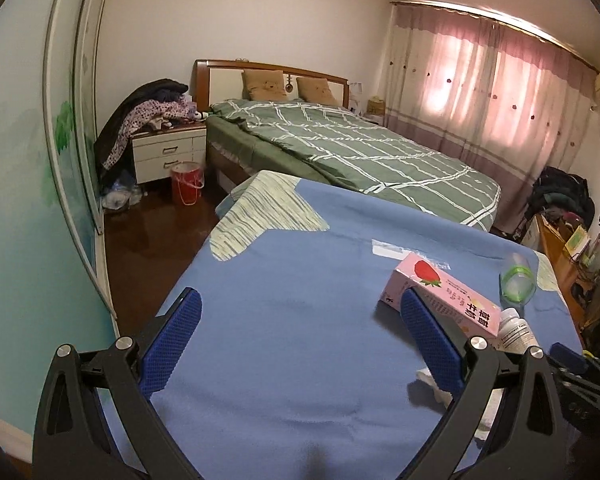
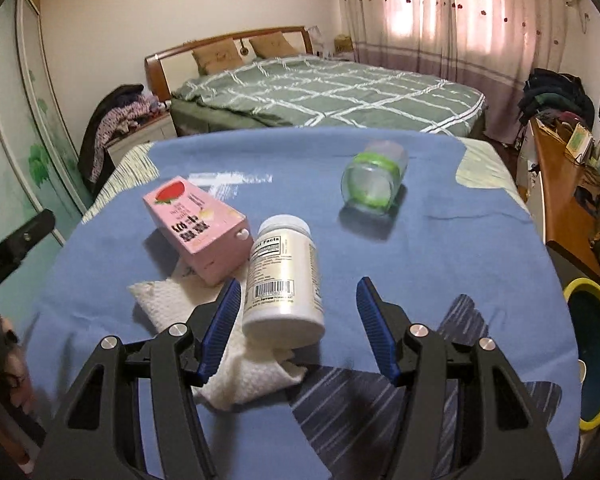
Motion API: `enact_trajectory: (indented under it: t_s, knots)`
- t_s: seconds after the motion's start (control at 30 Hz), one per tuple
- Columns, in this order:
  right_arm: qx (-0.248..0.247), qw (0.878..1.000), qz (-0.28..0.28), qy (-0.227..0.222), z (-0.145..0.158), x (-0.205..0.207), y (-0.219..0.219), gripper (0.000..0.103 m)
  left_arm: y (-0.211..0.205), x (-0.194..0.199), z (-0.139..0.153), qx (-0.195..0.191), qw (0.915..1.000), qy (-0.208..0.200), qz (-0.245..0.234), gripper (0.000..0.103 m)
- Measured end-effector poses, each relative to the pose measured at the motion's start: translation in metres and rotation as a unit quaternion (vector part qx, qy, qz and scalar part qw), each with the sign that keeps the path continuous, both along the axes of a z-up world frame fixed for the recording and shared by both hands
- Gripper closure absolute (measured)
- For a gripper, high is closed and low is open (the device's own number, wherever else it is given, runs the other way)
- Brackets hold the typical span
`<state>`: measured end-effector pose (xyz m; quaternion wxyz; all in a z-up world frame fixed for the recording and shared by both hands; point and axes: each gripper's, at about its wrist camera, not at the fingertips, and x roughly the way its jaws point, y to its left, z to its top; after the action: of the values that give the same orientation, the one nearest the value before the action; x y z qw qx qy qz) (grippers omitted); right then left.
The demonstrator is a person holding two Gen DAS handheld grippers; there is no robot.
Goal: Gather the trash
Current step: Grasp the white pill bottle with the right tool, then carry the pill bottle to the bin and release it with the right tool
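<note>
A pink strawberry milk carton [image 2: 198,226] lies on its side on the blue cloth-covered table [image 2: 440,240]. A white supplement bottle [image 2: 284,284] lies beside it, partly on a crumpled white paper towel [image 2: 244,380]. A clear bottle with green bands [image 2: 374,178] lies farther back. My right gripper [image 2: 296,320] is open, its fingers to either side of the white bottle's base, not touching it. My left gripper [image 1: 300,328] is open above bare cloth, with the carton [image 1: 444,300] behind its right finger. The white bottle [image 1: 516,330] and the clear bottle [image 1: 518,284] show at its right.
A bin with a yellow-green rim [image 2: 592,360] stands low at the table's right edge. A bed with a green checked quilt [image 2: 332,88] lies behind the table. A wooden desk with clutter [image 2: 560,184] is at the right. A red bucket [image 1: 187,182] stands on the floor by a nightstand [image 1: 168,152].
</note>
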<state>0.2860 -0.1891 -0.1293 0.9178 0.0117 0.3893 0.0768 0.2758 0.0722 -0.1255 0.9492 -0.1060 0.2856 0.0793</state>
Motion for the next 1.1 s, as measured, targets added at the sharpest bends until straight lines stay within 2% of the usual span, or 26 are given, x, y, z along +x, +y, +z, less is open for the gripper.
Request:
enact_trajectory:
  t_s: [0.2, 0.23, 0.63, 1.1]
  knots:
    - [0.008, 1.0, -0.001, 0.017, -0.013, 0.01, -0.001, 0.046, -0.007, -0.002, -0.001, 0.004, 1.0, 0.003, -0.008, 0.005]
    - [0.012, 1.0, 0.002, 0.017, -0.013, 0.01, -0.001, 0.057, -0.008, -0.002, -0.002, 0.005, 0.9999, 0.004, -0.01, 0.005]
    - [0.039, 0.999, -0.028, -0.01, 0.006, -0.014, -0.031, 0.057, -0.015, 0.0, -0.005, 0.012, 0.9997, 0.01, -0.019, 0.005]
    - [0.077, 0.989, -0.12, -0.046, 0.032, -0.065, -0.116, 0.058, -0.015, 0.0, -0.006, 0.013, 0.9997, 0.011, -0.02, 0.005]
